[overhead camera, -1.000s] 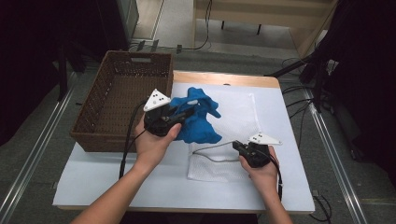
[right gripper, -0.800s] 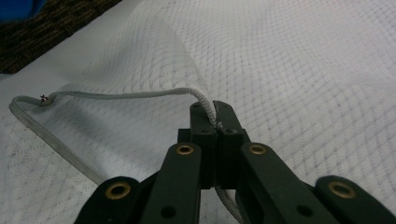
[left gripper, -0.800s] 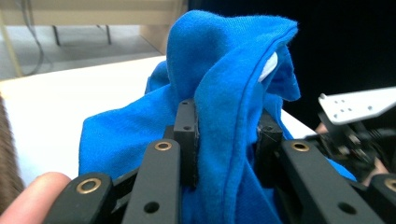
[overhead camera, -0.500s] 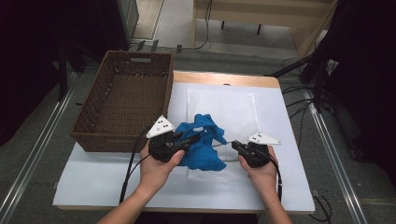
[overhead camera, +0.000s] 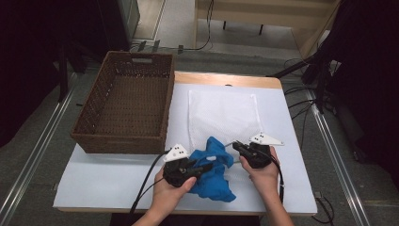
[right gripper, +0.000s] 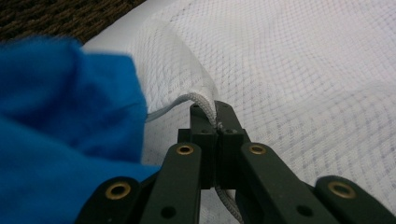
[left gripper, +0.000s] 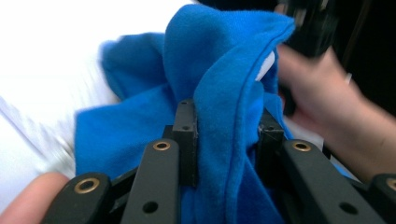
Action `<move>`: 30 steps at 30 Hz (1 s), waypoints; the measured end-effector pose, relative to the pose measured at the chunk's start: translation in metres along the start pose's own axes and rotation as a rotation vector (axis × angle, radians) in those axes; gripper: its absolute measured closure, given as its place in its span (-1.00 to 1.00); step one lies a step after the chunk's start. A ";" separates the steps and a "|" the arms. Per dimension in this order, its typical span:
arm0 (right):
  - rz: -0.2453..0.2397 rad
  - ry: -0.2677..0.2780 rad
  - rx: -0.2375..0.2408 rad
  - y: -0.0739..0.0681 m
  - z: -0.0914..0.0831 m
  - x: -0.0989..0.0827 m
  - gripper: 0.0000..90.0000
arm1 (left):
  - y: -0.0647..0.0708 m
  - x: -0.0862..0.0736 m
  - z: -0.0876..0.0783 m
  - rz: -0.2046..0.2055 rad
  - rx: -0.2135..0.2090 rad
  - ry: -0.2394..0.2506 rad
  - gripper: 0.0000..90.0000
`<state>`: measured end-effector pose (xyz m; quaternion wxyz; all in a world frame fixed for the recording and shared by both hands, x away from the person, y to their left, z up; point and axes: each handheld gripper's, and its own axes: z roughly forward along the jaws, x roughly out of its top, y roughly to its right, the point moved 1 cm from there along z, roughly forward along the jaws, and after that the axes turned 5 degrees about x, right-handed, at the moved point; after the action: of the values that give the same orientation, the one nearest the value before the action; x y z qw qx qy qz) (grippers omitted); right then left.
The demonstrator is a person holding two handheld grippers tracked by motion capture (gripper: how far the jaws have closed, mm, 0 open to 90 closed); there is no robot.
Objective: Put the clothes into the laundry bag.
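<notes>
A crumpled blue cloth (overhead camera: 214,170) lies at the near edge of a white mesh bag (overhead camera: 221,115) on the table. My left gripper (overhead camera: 207,167) is shut on a thick fold of the blue cloth (left gripper: 224,116), which bulges up between the jaws. My right gripper (overhead camera: 235,146) is shut on the rim of the mesh bag (right gripper: 205,100), right where its white drawstring (right gripper: 170,107) runs, and lifts that rim a little. The blue cloth (right gripper: 60,130) sits close by the left side of the raised rim in the right gripper view.
A brown wicker basket (overhead camera: 94,117) stands empty at the table's far left. The white table top (overhead camera: 103,181) has bare room in front of the basket. Cables trail from both grippers toward the near edge.
The left gripper has carried the blue cloth from the middle of the mesh bag toward the near edge. The right gripper has stayed nearly in place on the bag's rim.
</notes>
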<state>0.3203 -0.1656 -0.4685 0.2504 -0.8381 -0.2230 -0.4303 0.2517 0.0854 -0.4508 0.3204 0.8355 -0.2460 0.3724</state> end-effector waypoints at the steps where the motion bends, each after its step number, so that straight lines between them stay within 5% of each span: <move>1: 0.000 -0.001 -0.001 0.000 -0.001 0.000 1.00 | 0.001 -0.006 0.006 0.003 -0.004 -0.025 0.52; 4: -0.008 0.011 0.004 -0.002 -0.002 0.003 1.00 | 0.001 -0.018 0.019 0.015 -0.023 -0.075 0.43; 8: -0.007 0.017 0.009 -0.002 -0.004 0.005 1.00 | 0.007 -0.015 0.017 0.079 0.002 -0.021 -0.02; 10: -0.004 0.015 0.010 -0.002 -0.004 0.004 1.00 | 0.012 -0.012 0.012 0.119 0.017 -0.014 -0.47; 13: -0.003 0.021 0.015 -0.001 -0.005 0.005 1.00 | 0.014 -0.005 0.004 0.137 0.039 -0.007 -0.61; 19: -0.006 0.021 0.023 -0.003 -0.005 0.006 1.00 | 0.010 0.017 0.013 0.070 -0.001 0.007 -0.48; 20: -0.006 0.021 0.025 -0.004 -0.004 0.006 1.00 | 0.011 0.023 0.025 0.069 0.053 -0.025 -0.48; 22: -0.007 0.019 0.023 -0.004 -0.004 0.006 1.00 | 0.008 0.024 0.038 0.039 0.095 -0.076 -0.51; 25: -0.009 0.019 0.024 -0.004 -0.004 0.005 1.00 | 0.005 0.020 0.051 0.009 0.107 -0.124 -0.54; 27: -0.005 0.019 0.029 -0.004 -0.005 0.005 1.00 | 0.005 0.016 0.061 0.018 0.127 -0.180 -0.54; 30: -0.005 0.015 0.035 -0.004 -0.005 0.005 1.00 | 0.007 0.012 0.068 0.044 0.137 -0.189 -0.52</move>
<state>0.3179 -0.1646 -0.4612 0.2656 -0.8298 -0.2309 -0.4332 0.2860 0.0297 -0.4744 0.2297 0.8813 -0.2674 0.3146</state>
